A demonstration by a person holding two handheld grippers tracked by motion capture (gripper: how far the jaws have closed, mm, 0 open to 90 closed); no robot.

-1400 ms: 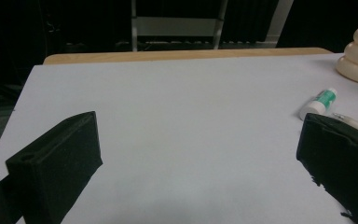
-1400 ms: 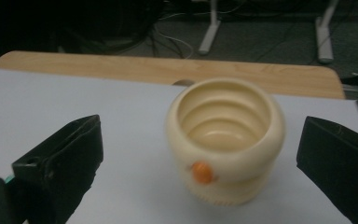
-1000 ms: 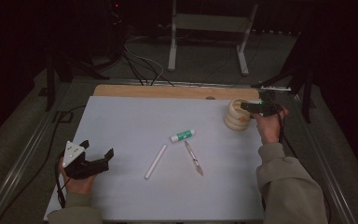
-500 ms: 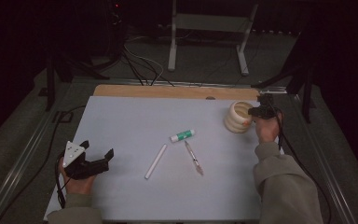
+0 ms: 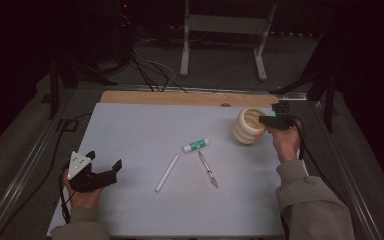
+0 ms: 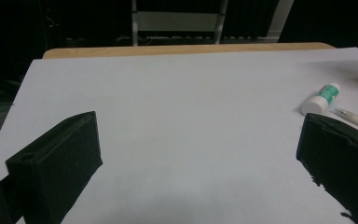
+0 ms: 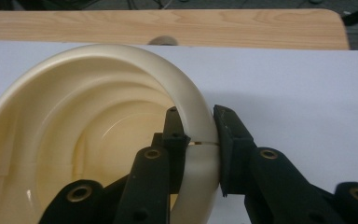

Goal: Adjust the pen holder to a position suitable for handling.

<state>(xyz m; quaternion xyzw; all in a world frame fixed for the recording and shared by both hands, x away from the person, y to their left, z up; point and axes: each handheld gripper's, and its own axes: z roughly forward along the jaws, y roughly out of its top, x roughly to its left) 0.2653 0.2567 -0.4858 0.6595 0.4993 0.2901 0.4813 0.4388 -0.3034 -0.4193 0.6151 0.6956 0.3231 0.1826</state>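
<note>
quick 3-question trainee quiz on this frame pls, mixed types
1. True or false: the right claw grips the cream cup by its rim.
2. The left claw is: A) shut on the glue stick B) open, holding nothing C) shut on the pen.
3. Which lies nearest the left claw: the glue stick, the pen, or the white stick?

Key: 1 true; 2 B; 3 the white stick.
</note>
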